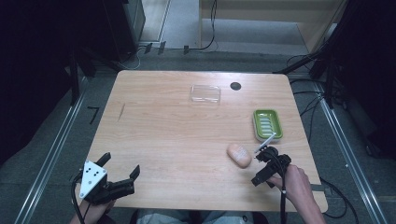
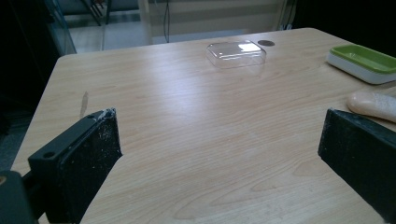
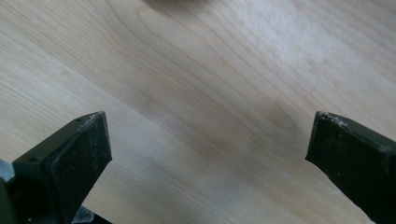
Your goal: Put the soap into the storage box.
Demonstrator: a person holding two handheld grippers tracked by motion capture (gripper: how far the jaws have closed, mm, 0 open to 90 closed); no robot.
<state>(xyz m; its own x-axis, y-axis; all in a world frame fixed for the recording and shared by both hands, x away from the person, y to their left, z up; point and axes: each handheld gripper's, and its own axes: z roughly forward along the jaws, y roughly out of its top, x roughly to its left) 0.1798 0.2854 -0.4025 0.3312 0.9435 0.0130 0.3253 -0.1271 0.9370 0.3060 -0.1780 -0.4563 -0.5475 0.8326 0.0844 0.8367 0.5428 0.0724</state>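
The right gripper [image 1: 261,163] hangs with jaws spread wide, holding nothing, just beside the smooth peach-coloured soap bar [image 1: 239,155] on the wooden table [image 1: 163,130]. Next, I think, it should slide around the soap and pinch. The left gripper [image 1: 122,169] waits, jaws spread too.

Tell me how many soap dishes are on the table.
1. A green soap dish sits near the table's right edge, just beyond the peach soap bar. The clear plastic lid at the far middle may belong to it.
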